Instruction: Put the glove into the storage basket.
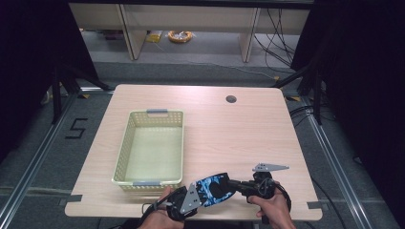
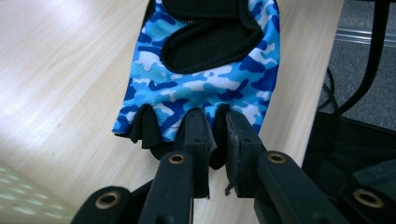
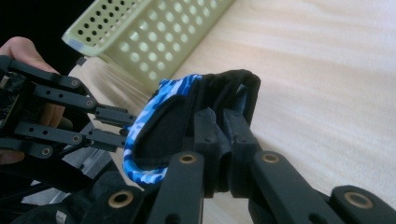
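Glove [image 1: 213, 189] in blue camouflage is pinched at both ends, finger end by the left gripper [image 1: 187, 204], black cuff by the right gripper [image 1: 244, 187], near the table's [image 1: 239, 138] front edge. Lifting seems underway; carrying into the basket [image 1: 125, 148] would be required next.

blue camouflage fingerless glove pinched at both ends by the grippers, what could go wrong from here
1. The left gripper pinches only the thin finger-end edge of the blue camouflage fingerless glove; a pull may slip it free.
2. The right gripper bites the black cuff fold alone, so it may peel open.
3. The pale perforated plastic basket sits close; a swing may snag its rim.
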The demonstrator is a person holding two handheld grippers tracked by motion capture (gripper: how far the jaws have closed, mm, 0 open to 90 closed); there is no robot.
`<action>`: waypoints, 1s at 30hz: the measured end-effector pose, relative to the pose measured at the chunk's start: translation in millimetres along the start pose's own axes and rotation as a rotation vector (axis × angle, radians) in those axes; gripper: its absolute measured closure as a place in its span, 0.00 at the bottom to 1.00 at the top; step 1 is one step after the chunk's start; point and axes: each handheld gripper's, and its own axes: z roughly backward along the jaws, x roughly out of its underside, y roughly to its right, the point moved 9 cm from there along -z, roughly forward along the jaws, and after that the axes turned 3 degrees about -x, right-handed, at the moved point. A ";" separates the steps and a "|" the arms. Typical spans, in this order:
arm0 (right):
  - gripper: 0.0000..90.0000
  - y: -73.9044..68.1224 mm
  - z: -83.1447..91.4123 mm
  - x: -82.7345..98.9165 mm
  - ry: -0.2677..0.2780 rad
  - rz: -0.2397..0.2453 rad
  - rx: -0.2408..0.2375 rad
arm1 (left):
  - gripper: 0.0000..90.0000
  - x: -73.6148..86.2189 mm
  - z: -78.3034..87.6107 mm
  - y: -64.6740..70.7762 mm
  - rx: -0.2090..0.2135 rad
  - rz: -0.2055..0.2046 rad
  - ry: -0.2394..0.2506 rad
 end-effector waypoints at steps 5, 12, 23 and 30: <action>0.95 -17.8 7.4 -8.0 0.025 0.007 -0.020 | 0.89 -6.6 8.9 -3.0 -0.017 -0.003 0.028; 0.95 -40.1 11.6 -21.9 0.039 0.088 -0.016 | 0.89 -15.0 37.5 -11.3 -0.045 -0.055 0.039; 0.95 -71.2 -0.3 -60.8 0.031 0.127 -0.049 | 0.89 -20.2 71.1 -43.6 -0.110 -0.031 0.045; 0.95 -72.3 -12.0 -79.9 0.020 0.162 -0.046 | 0.89 -20.4 84.0 -64.8 -0.129 -0.033 0.037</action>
